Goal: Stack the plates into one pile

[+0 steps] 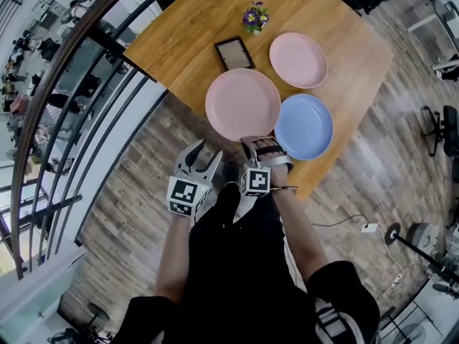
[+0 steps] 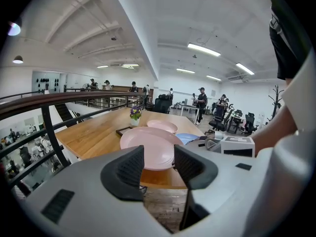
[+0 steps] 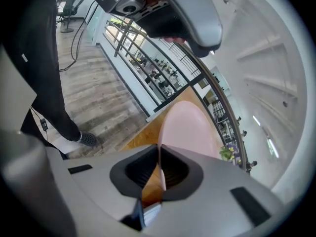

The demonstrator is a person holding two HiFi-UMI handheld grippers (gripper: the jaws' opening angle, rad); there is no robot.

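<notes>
Three plates lie on the wooden table [image 1: 179, 41]: a large pink plate [image 1: 242, 104] nearest me, a small pink plate [image 1: 298, 59] behind it, and a blue plate [image 1: 304, 126] to its right. My right gripper [image 1: 264, 147] is shut on the large pink plate's near rim; in the right gripper view the plate [image 3: 190, 127] runs edge-on between the jaws of the gripper [image 3: 159, 169]. My left gripper [image 1: 199, 163] hangs open off the table's near edge, left of the right one. Nothing is between its jaws [image 2: 158, 167], which face the large pink plate [image 2: 148, 144].
A dark picture frame [image 1: 234, 53] and a small pot of purple flowers [image 1: 254, 18] stand behind the large pink plate. A curved railing [image 1: 86, 70] runs along the left, with a drop beyond it. The floor below me is wood plank.
</notes>
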